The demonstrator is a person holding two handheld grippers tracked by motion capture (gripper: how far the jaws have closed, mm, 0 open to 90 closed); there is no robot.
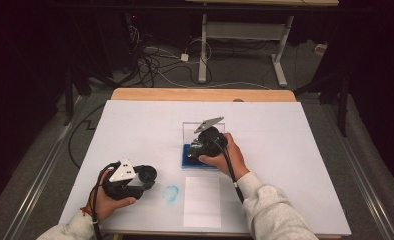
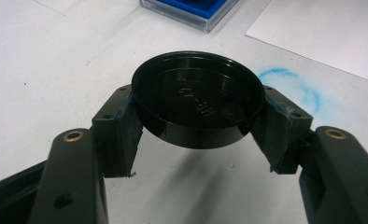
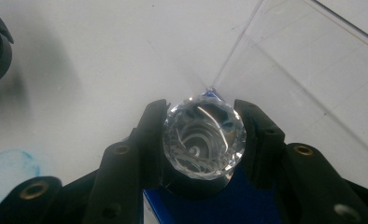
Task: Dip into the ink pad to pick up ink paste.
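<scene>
Stamp work at mid-course on a white-covered table (image 1: 135, 125). The left tool (image 2: 198, 140), near the table's front left corner, is closed on a round black cap (image 2: 198, 100), its pads pressing the rim from both sides and holding it just above the surface. The right tool (image 3: 203, 140), toward the middle of the table, is clamped on a clear faceted knob (image 3: 204, 140), apparently the handle of a stamp, set over a blue ink pad (image 1: 191, 156) in a clear case with its lid (image 3: 313, 79) raised behind. Judged from this, uncapping is done and inking is in hand; pressing onto the blank paper sheet (image 1: 202, 200) at the front edge, recapping, and closing the case remain. A smudged blue ring (image 1: 171, 193) lies on the covering between the left tool and the sheet. The wooden far edge of the table shows beyond the covering; the room behind is dark, with cables on a grey floor and the white legs of another table.
</scene>
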